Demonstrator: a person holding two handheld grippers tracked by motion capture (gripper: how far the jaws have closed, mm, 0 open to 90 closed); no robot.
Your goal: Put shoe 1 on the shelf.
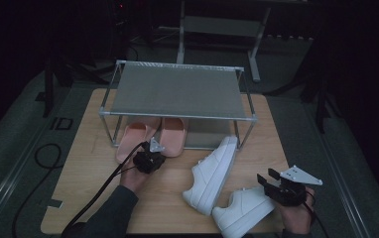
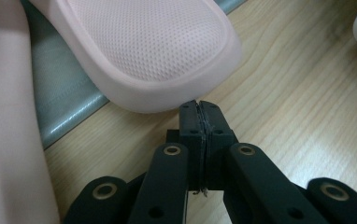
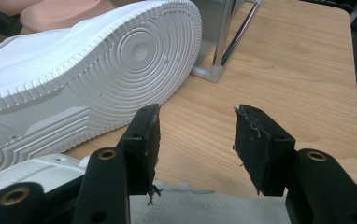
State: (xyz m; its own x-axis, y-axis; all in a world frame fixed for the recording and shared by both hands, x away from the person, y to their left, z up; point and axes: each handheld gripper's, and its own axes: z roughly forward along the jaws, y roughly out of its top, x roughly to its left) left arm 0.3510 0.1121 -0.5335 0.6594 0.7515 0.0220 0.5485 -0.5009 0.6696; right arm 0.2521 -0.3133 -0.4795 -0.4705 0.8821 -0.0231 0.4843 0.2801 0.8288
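Dim room, wooden table with a metal-frame shoe rack at its far half. Two pink slippers sat side by side on the rack's lower shelf, long axes running near-to-far, heels toward the person and sticking out past the shelf edge.

Left gripper was at the heel of the left pink slipper; in the left gripper view, jaws pressed fully together with nothing between them, tips just at the rounded heel rim of a pink slipper. Contact vs. hairline gap: can't tell.

Right gripper sat near the table's right front corner, jaws spread wide, empty, above the nearer white sneaker. Second white sneaker lay on its side, sole facing right, long axis diagonal, far end beside the rack's front right leg.
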